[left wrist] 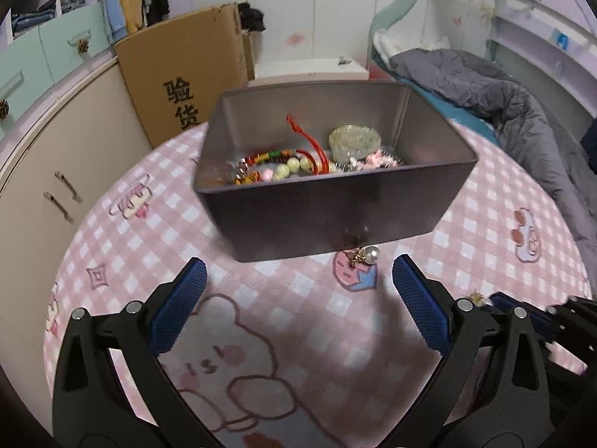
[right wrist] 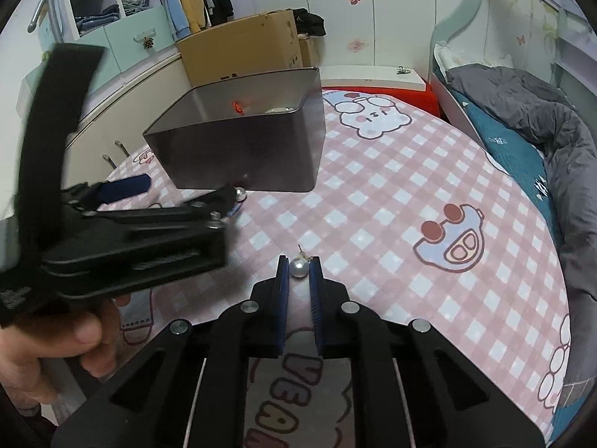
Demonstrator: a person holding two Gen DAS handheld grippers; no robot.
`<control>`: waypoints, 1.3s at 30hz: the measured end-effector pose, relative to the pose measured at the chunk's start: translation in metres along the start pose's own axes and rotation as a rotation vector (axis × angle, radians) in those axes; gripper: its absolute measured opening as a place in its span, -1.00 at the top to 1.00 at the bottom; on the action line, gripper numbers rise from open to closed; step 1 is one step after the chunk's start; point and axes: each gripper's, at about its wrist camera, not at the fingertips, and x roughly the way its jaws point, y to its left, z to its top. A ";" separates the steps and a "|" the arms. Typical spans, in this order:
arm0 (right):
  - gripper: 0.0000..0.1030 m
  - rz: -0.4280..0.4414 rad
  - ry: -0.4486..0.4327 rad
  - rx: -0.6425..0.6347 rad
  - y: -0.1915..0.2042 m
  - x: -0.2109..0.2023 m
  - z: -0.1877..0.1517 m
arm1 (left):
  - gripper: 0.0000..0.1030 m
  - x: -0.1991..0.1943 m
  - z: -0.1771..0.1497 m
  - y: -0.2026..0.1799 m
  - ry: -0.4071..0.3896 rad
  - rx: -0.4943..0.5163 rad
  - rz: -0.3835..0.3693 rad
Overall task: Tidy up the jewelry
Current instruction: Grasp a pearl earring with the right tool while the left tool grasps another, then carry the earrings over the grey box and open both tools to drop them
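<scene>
A round table covered in a pink-and-white checked cloth (left wrist: 112, 261) printed with cartoon bears and animals fills both wrist views. Pink block letters on the cloth run under the right gripper near the bottom edge; they appear reversed and only partly show, so the word cannot be made out.

At the far left stand mint-green drawers (left wrist: 48, 52) and hanging clothes. Next to them, behind the table, a brown cardboard box (left wrist: 186, 74) carries the black Chinese characters "验货" down its side.

Just right of the box, on the far-middle of the table, sits a dark metal tin (left wrist: 335, 201) with no lid. Inside lie beaded bracelets (left wrist: 283, 166), a red cord (left wrist: 306, 138) and a pale green bangle (left wrist: 354, 140).

In front of the tin's near wall lies a pearl earring (left wrist: 367, 254) with a small gold fitting. The left gripper (left wrist: 298, 283) hovers near it with its blue-padded jaws spread wide and empty; a hand (right wrist: 67, 347) holds its grip.

To the right, the right gripper (right wrist: 299, 267) has its jaws pinched on a second pearl earring (right wrist: 299, 267), gold post pointing away, low over the cloth.

At the far right lies a bed with a grey quilt (right wrist: 541, 119) over a teal sheet.
</scene>
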 end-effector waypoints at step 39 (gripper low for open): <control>0.81 0.031 -0.002 -0.014 0.007 -0.010 0.012 | -0.15 0.010 -0.001 0.050 0.013 -0.002 -0.127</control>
